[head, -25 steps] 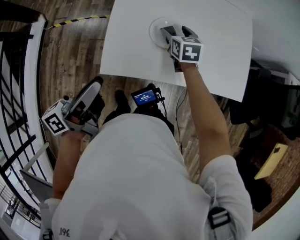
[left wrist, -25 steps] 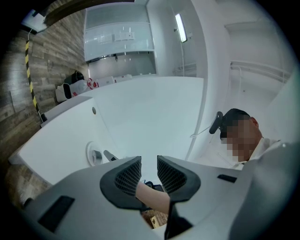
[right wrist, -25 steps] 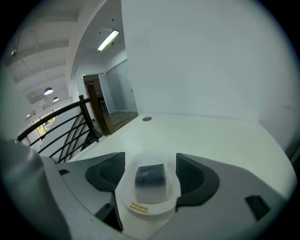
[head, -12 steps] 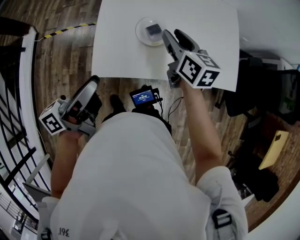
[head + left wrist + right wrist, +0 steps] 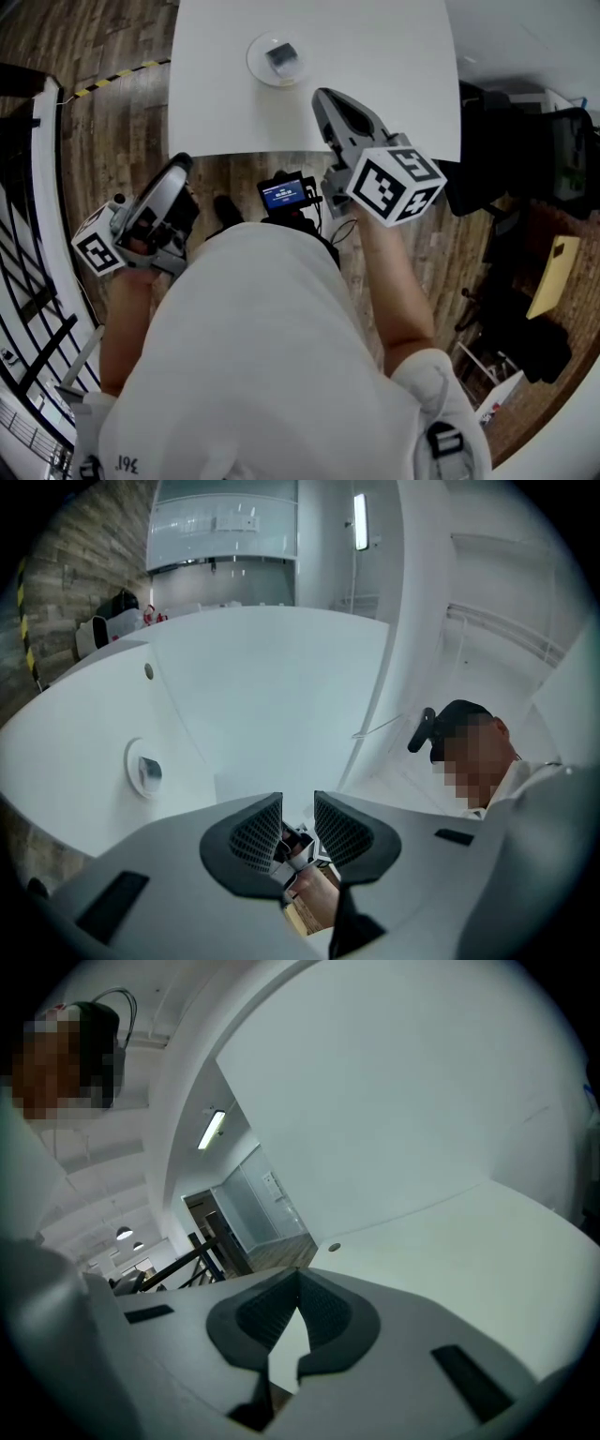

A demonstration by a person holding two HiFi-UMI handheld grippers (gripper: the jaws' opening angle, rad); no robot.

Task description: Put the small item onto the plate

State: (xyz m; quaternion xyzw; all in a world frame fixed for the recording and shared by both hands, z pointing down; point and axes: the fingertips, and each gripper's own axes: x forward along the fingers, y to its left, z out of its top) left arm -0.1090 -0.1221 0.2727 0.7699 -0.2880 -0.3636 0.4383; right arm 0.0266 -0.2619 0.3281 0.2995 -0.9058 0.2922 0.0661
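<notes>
A small grey item [image 5: 281,56] lies on the round white plate [image 5: 262,66] at the far side of the white table [image 5: 384,56]. My right gripper [image 5: 322,97] hangs raised over the table's near part, well back from the plate. Its jaws have just been closing and now stand shut with nothing between them [image 5: 300,1288]. My left gripper [image 5: 180,164] is off the table's left front corner, below the edge. Its jaws [image 5: 298,829] stand a narrow gap apart and hold nothing. In the left gripper view, the plate [image 5: 136,761] with the item [image 5: 151,772] sits at the left.
A device with a blue screen [image 5: 288,195] sits just under the table's near edge, over the wooden floor [image 5: 112,122]. A black railing [image 5: 37,281] runs along the left. A dark chair [image 5: 572,150] stands to the right of the table.
The right gripper has drawn back from the plate and risen towards me, leaving the item on the plate, and its jaws went from open to shut. The left gripper has shifted slightly.
</notes>
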